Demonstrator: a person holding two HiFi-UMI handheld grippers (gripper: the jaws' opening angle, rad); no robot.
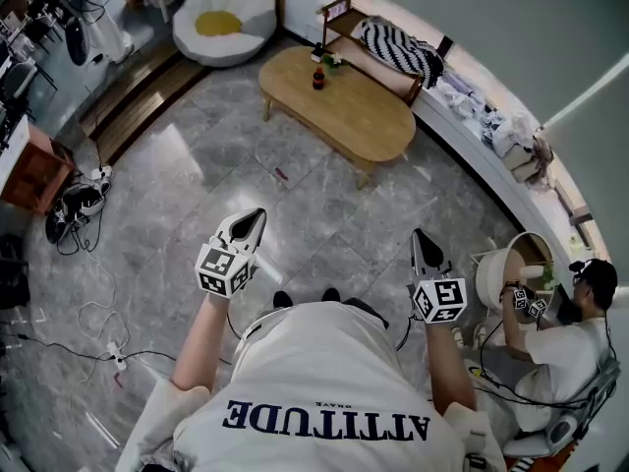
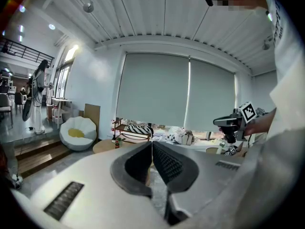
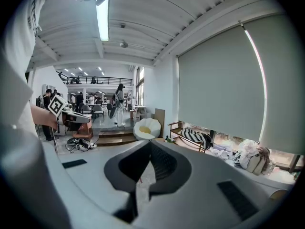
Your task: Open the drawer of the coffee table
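Wooden coffee table [image 1: 366, 118]: oval and pale, standing on the floor well ahead of the person, with its long side running along the bench.
Drawer: cannot be made out on the table from any view.
Grey floor [image 1: 187, 165]: polished stone tiles, bare between the person's feet and the table's near edge.
Left gripper [image 1: 254, 220]: held out in front of the person and aimed toward the table, well apart from it. Its own view shows the jaws pressed together tip to tip, with nothing between them.
Right gripper [image 1: 422, 241]: held out beside the other and also far from the table. Its jaws are closed on each other in the same way and are empty.
Bottle [image 1: 317, 79]: dark and upright, near the edge of the table's far end.
Small plant [image 1: 330, 61]: just beyond the bottle, at the same end.
Striped cushion [image 1: 398, 49]: black and white, lying on the bench [image 1: 366, 59] behind the table.
Egg-shaped seat [image 1: 224, 20]: white with a yellow centre, on the floor past the table's far end.
Seated person [image 1: 565, 347]: at the floor's right edge.
Cables [image 1: 79, 205]: bunched at the floor's left edge.
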